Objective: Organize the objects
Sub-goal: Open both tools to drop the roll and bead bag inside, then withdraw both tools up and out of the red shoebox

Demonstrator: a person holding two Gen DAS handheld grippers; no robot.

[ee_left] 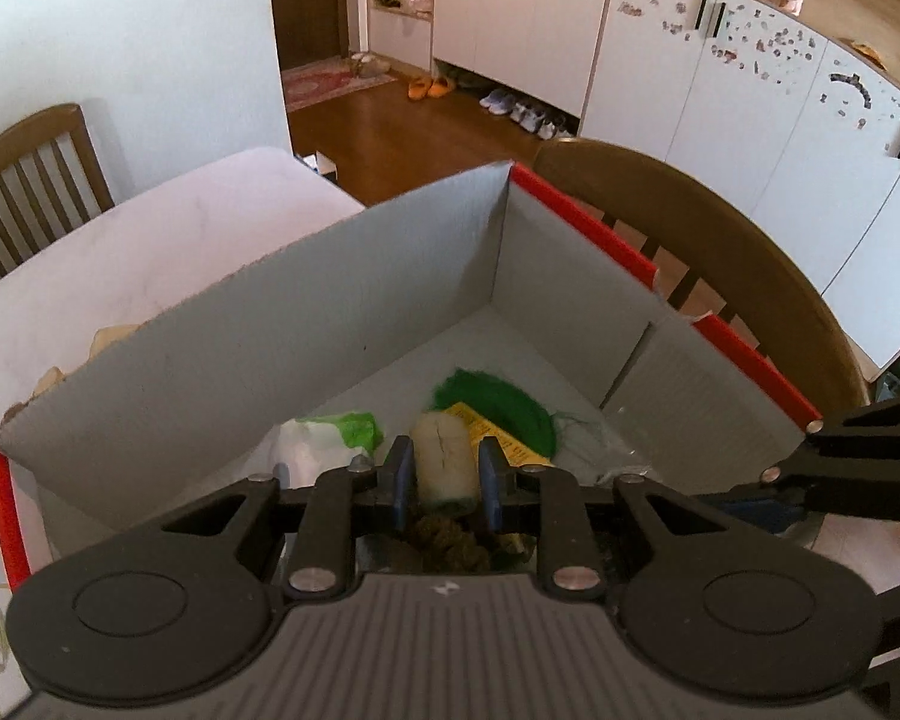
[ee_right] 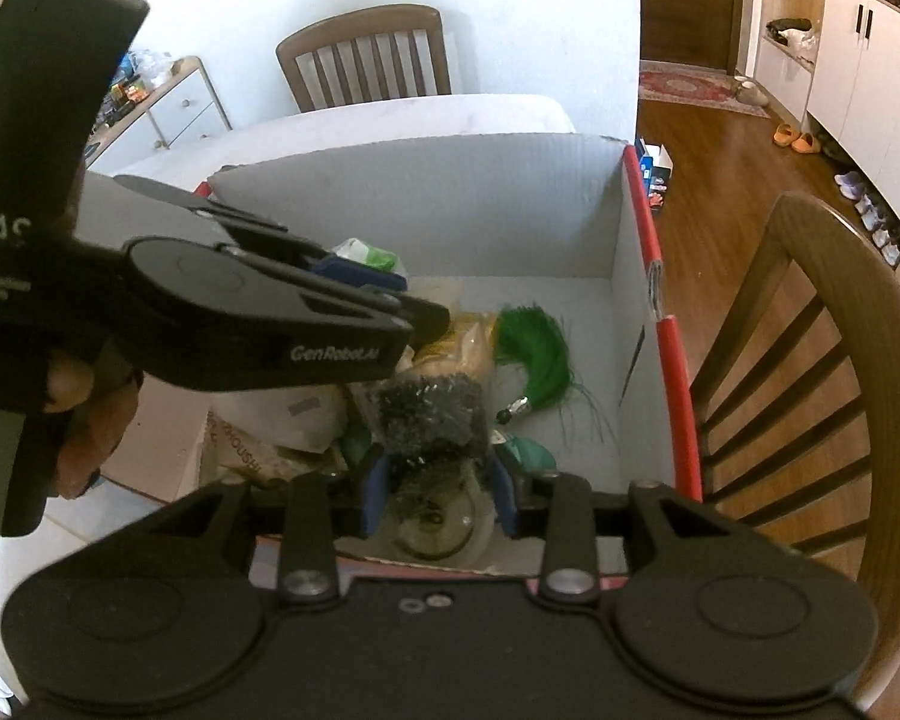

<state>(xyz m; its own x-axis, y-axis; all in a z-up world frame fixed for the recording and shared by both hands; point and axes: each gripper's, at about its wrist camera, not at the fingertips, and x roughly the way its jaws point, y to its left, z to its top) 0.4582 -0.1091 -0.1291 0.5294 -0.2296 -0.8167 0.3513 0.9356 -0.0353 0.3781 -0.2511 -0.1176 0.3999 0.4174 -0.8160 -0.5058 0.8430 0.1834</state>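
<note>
We see both grippers angled down into an open cardboard box [ee_left: 330,312] with grey inner walls and red-edged rims, which sits on a pale table [ee_left: 168,222]. In the left wrist view, the left gripper [ee_left: 444,474] is clamped on a cream-coloured roll [ee_left: 444,462]: its blue pads [ee_left: 399,468] press the roll from both sides, and the roll stands roughly upright between them, above the box floor. Under the jaws a dark, lumpy olive-brown item shows, but we cannot tell what it is. On the box floor, at about 1 o'clock from the roll, lies a green tassel [ee_left: 498,408] over a yellow packet [ee_left: 498,438]; at about 10 o'clock lies a white bag with a green patch [ee_left: 336,438]. In the right wrist view, the right gripper [ee_right: 438,480] holds a clear bag of small dark pieces [ee_right: 432,414]; the blue fingers [ee_right: 375,492] touch the bag on both sides, and no earlier view lets us judge more of the grip. The bag hangs low in the box near its near wall, with the green tassel at about 2 o'clock from it. The left gripper crosses this view from 9 o'clock, held by a hand [ee_right: 84,414]. A wooden chair [ee_right: 798,360] stands just outside the box at 3 o'clock, and another chair [ee_right: 366,54] stands beyond the table at 12 o'clock.
</note>
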